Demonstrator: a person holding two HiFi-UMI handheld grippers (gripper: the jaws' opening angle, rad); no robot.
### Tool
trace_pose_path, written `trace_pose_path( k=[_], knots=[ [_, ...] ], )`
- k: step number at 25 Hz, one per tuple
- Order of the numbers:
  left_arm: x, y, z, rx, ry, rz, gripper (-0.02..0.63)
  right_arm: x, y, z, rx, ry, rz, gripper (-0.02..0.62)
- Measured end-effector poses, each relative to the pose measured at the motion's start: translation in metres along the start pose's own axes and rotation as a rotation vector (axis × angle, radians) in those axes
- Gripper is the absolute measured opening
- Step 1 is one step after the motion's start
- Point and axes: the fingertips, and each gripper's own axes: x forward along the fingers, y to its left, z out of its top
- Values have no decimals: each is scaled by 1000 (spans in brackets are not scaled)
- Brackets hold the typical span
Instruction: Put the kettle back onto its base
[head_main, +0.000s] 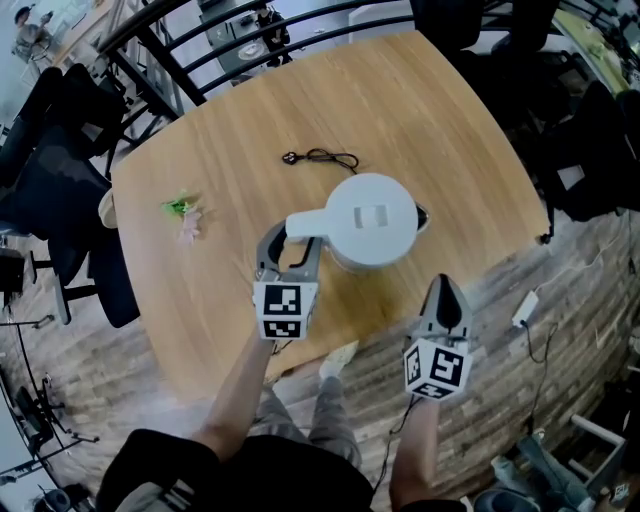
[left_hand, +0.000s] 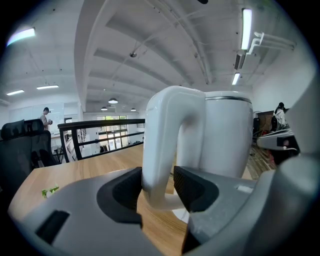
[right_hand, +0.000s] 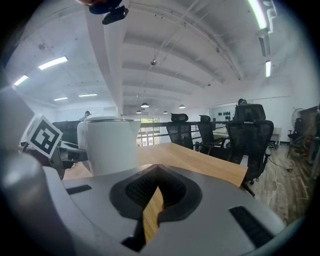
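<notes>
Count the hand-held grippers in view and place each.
2. The left hand-held gripper straddles the kettle handle, jaws open; the right hand-held gripper, shut, hangs at the table's near edge.

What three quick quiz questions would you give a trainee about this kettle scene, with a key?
1. True or false: the right gripper is shut on the kettle.
2. What stands between the jaws of the left gripper? A) the kettle's handle B) a mug C) a spoon
3. Fill in: beyond the kettle, on the wooden table, lies a black ____.
Key: 1 false, it is shut on nothing and clear of the kettle. 2 A. 3 cord.
</notes>
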Motion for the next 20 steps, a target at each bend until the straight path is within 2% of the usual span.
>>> trace_pose_path(
  k=[11, 20],
  knots=[
    [-40, -3, 13, 6, -12, -61, 187, -34, 21, 27, 2, -42, -37, -2],
    [-87, -3, 39, 24, -46, -119, 186, -74, 40, 54, -18, -94, -75, -2]
  ],
)
